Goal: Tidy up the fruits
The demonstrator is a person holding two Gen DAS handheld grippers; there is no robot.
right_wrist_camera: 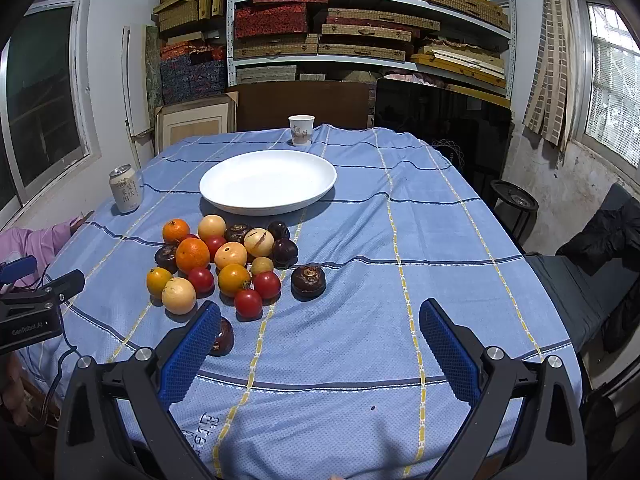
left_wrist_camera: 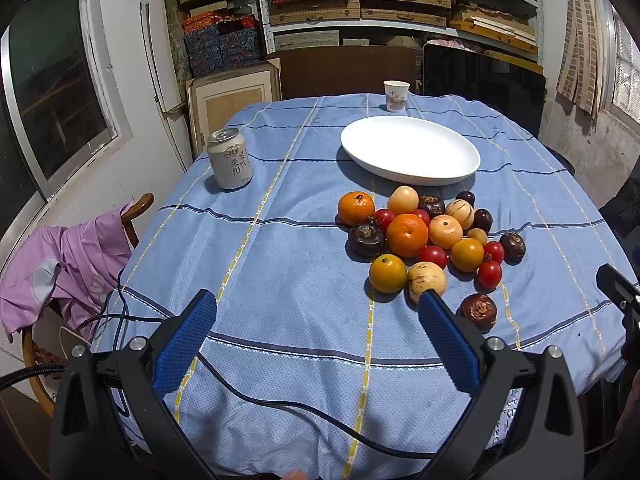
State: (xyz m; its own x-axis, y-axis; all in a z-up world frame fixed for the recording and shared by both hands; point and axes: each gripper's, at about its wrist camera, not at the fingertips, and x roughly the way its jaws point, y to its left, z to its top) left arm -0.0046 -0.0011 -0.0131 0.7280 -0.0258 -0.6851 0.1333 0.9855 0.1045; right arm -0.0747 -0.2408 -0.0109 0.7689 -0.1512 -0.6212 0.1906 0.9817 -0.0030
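My left gripper [left_wrist_camera: 316, 300] hangs with jaws spread wide, holding nothing; its right fingertip sits just in front of a pale yellow fruit [left_wrist_camera: 426, 279] at the near edge of the fruit pile [left_wrist_camera: 424, 236]. My right gripper [right_wrist_camera: 320, 312] is likewise wide apart and empty, its left finger partly covering a dark brown fruit [right_wrist_camera: 223, 336]; the pile lies ahead and left of it. I count two oranges, about five red cherry tomatoes, several pale yellow fruits and several dark brown ones, glossy and clustered, some touching. One white plate [left_wrist_camera: 410, 148] sits beyond them on the blue tablecloth [left_wrist_camera: 280, 240], with one can [left_wrist_camera: 229, 159] and one paper cup [left_wrist_camera: 396, 96].
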